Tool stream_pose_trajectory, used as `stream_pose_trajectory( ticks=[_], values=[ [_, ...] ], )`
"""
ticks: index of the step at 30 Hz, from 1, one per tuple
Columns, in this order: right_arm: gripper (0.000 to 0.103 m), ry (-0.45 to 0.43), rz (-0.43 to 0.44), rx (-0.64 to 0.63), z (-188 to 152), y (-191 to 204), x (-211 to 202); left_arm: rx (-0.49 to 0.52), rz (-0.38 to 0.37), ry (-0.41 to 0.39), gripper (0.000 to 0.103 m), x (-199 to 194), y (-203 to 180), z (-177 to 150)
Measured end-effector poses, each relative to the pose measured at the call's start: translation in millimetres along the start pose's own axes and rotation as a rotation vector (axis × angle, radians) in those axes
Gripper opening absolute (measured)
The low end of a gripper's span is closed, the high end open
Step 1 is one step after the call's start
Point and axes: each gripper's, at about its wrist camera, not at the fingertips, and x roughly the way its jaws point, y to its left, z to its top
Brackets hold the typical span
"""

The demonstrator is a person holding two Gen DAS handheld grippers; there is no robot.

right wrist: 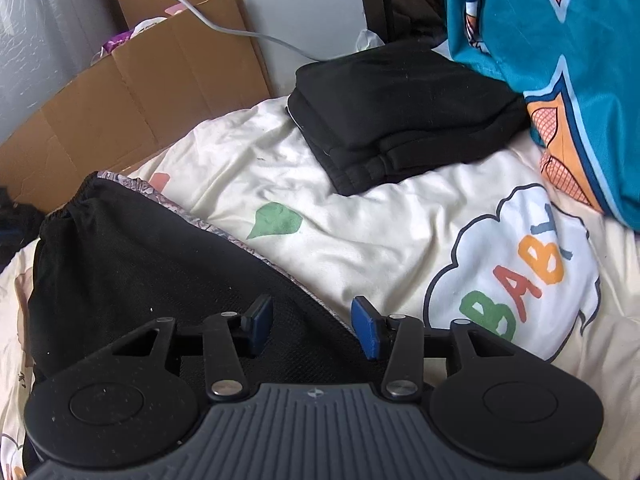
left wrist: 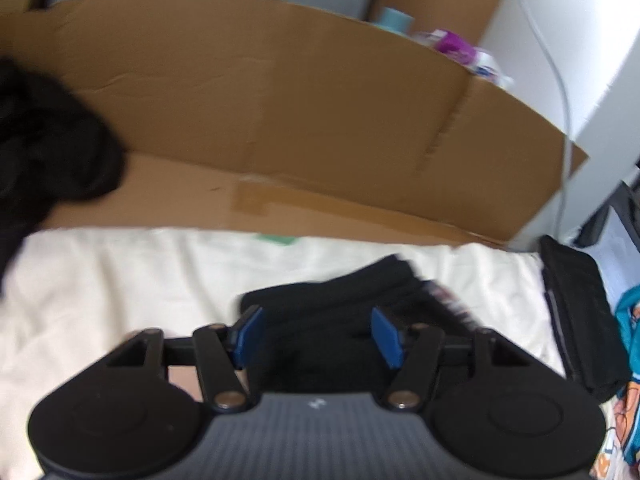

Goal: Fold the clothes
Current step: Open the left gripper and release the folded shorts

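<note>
So both the left gripper (left wrist: 316, 334) and right gripper (right wrist: 312, 326) hang open, empty, over the black shorts (right wrist: 120, 256) on the bed's (right wrist: 360, 216) near edge, likely lining up a fold.

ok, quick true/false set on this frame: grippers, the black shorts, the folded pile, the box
1. The right gripper is clamped shut on the black shorts. False: its jaws stand open over the shorts' edge, gripping nothing.
2. A folded black garment lies on the cream bedsheet beyond the right gripper. True.
3. The left gripper is open. True: the blue pads are apart, with dark fabric beyond them.
4. The cardboard box sits on top of the folded garment. False: it stands behind the bed edge, apart from the garment.
5. The teal printed fabric lies to the left of the folded garment in the right wrist view. False: it is on the right.
</note>
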Motion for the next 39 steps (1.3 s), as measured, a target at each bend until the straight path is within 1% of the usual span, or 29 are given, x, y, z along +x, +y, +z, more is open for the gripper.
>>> stream_pose_trajectory(
  ticks=[2, 6, 11, 14, 15, 16, 18, 19, 22, 24, 27, 28, 29, 31, 32, 34, 39],
  values=[
    [0.053, 0.0, -0.006, 0.006, 0, 3, -4, -0.025, 0.008, 0.018, 0.063, -1, 14, -6],
    [0.056, 0.01, 0.028, 0.041, -2, 9, -9, -0.048, -0.019, 0.069, 0.063, 7, 30, -19],
    [0.056, 0.053, 0.061, -0.018, -9, 26, -4, -0.086, -0.068, 0.122, 0.063, 31, 39, -32],
    [0.056, 0.097, 0.061, -0.047, -13, 30, 3, -0.097, -0.085, 0.123, 0.062, 39, 41, -38],
    [0.055, 0.106, 0.051, -0.049, -13, 29, 5, -0.08, -0.08, 0.115, 0.056, 39, 39, -38],
    [0.055, 0.114, 0.04, -0.051, -14, 28, 7, -0.062, -0.084, 0.105, 0.041, 41, 37, -38],
    [0.055, 0.114, -0.013, -0.075, -13, 24, 8, -0.04, -0.108, 0.099, 0.023, 42, 33, -36],
    [0.055, 0.108, -0.046, -0.089, -12, 21, 9, -0.031, -0.1, 0.09, 0.017, 42, 31, -34],
    [0.055, 0.105, -0.136, -0.082, -7, 4, 12, -0.034, -0.086, 0.058, 0.012, 39, 33, -27],
    [0.055, 0.116, -0.154, -0.014, -5, -15, 15, -0.05, -0.079, 0.041, 0.01, 38, 38, -21],
    [0.056, 0.112, -0.167, 0.026, -5, -24, 14, -0.052, -0.065, 0.035, 0.01, 39, 42, -18],
    [0.056, 0.109, -0.171, 0.037, -5, -26, 13, -0.062, -0.063, 0.045, 0.014, 40, 43, -18],
    [0.056, 0.107, -0.175, 0.048, -5, -29, 13, -0.079, -0.059, 0.051, 0.016, 41, 45, -19],
    [0.057, 0.102, -0.183, 0.07, -5, -33, 11, -0.105, -0.062, 0.049, 0.022, 40, 48, -20],
    [0.057, 0.095, -0.186, 0.077, -5, -35, 9, -0.111, -0.058, 0.049, 0.024, 38, 48, -20],
    [0.057, 0.079, -0.189, 0.09, -3, -36, 4, -0.108, -0.051, 0.06, 0.029, 34, 49, -22],
    [0.057, 0.04, -0.169, 0.124, 0, -37, -10, -0.074, -0.052, 0.089, 0.034, 13, 52, -35]
  ],
)
